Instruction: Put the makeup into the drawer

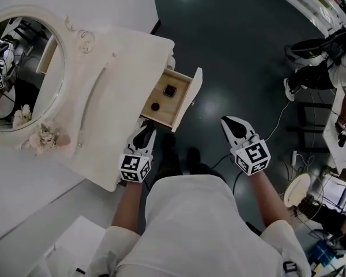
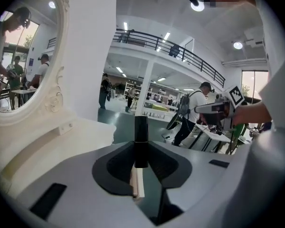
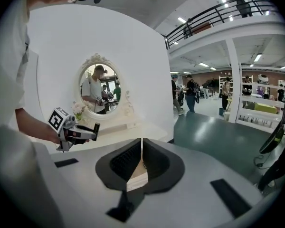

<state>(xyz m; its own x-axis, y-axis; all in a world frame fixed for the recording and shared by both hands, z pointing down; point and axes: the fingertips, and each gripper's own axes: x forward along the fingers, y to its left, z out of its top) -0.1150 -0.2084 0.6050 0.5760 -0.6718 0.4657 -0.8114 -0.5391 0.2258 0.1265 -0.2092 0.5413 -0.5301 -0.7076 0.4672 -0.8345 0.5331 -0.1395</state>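
Observation:
The white vanity's wooden drawer (image 1: 183, 109) stands pulled open, with a square black compact (image 1: 170, 90) and a small round black piece (image 1: 155, 106) lying in it. My left gripper (image 1: 144, 133) hovers at the drawer's near corner, just over the vanity edge. In the left gripper view its jaws (image 2: 141, 151) are shut on a slim black makeup tube (image 2: 141, 137) that sticks out ahead of them. The right gripper view shows that tube (image 3: 96, 127) poking from the left gripper (image 3: 78, 133). My right gripper (image 1: 233, 126) hangs over the dark floor right of the drawer, its jaws (image 3: 142, 146) shut on nothing.
An oval mirror (image 1: 23, 68) and pale flowers (image 1: 43, 136) stand on the vanity top (image 1: 121, 68). A white cable (image 1: 279, 120) runs across the floor. A seated person (image 1: 317, 68) and tables are at the far right. White sheets (image 1: 69, 241) lie at lower left.

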